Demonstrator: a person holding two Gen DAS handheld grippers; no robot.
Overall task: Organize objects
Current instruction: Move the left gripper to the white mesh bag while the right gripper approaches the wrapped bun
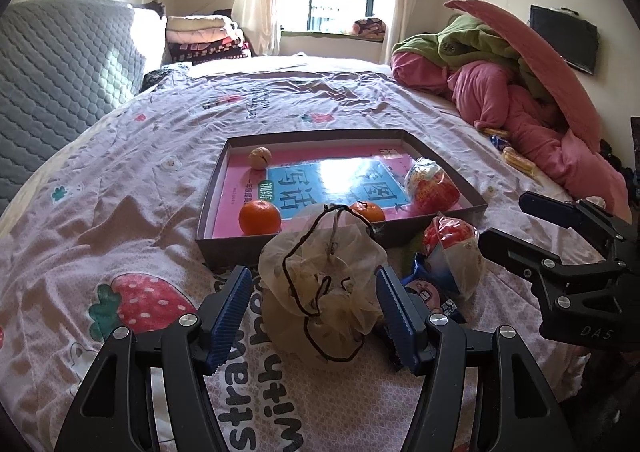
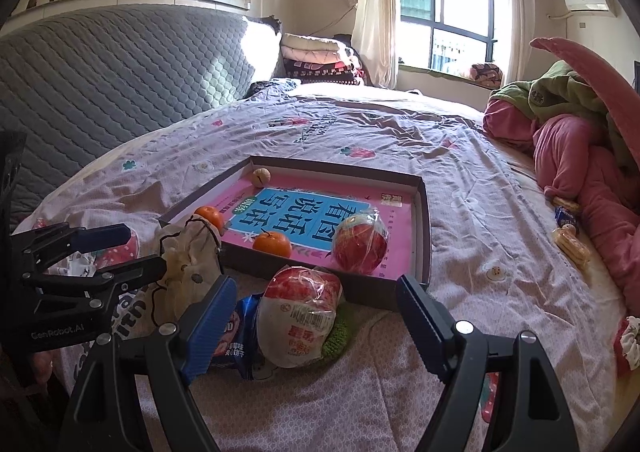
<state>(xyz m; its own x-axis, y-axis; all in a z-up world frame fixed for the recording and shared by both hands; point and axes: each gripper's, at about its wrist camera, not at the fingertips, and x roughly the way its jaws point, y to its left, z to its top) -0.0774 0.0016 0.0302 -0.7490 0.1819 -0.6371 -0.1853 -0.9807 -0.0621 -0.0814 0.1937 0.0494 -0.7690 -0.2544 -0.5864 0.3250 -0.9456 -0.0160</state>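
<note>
The left gripper (image 1: 314, 306) is held low over the bedspread (image 1: 120, 188), its jaws spread wide on either side of a cream mesh pouch (image 1: 320, 284) trimmed with a dark cord. The blue ribbed pads (image 1: 232, 316) stand just beside the pouch; whether they touch it cannot be told, and no squeezing is seen. The right gripper (image 2: 316, 316) is likewise spread open, with a wrapped apple (image 2: 298, 316) lying on the bedspread between its jaws, nearer the left-hand pad and not pinched. Under and beside that apple a blue snack packet (image 2: 240, 336) and a green knitted piece (image 2: 338, 332) are seen.

Just beyond these things a shallow cardboard tray (image 1: 208, 208) is set on the bed, lined with a pink and blue printed book cover (image 1: 320, 180). Inside it two tangerines (image 1: 260, 217) are placed near the front wall, a walnut (image 1: 260, 158) in the far left corner, and a second wrapped apple (image 1: 430, 188) against the right side. The pouch stands in front of the tray's near wall, outside it.

Further right on the bedspread a few small wrapped snacks (image 2: 570, 240) are scattered next to a heap of pink and green bedding (image 2: 580, 140). A grey quilted headboard (image 2: 120, 84) is seen at the left.
</note>
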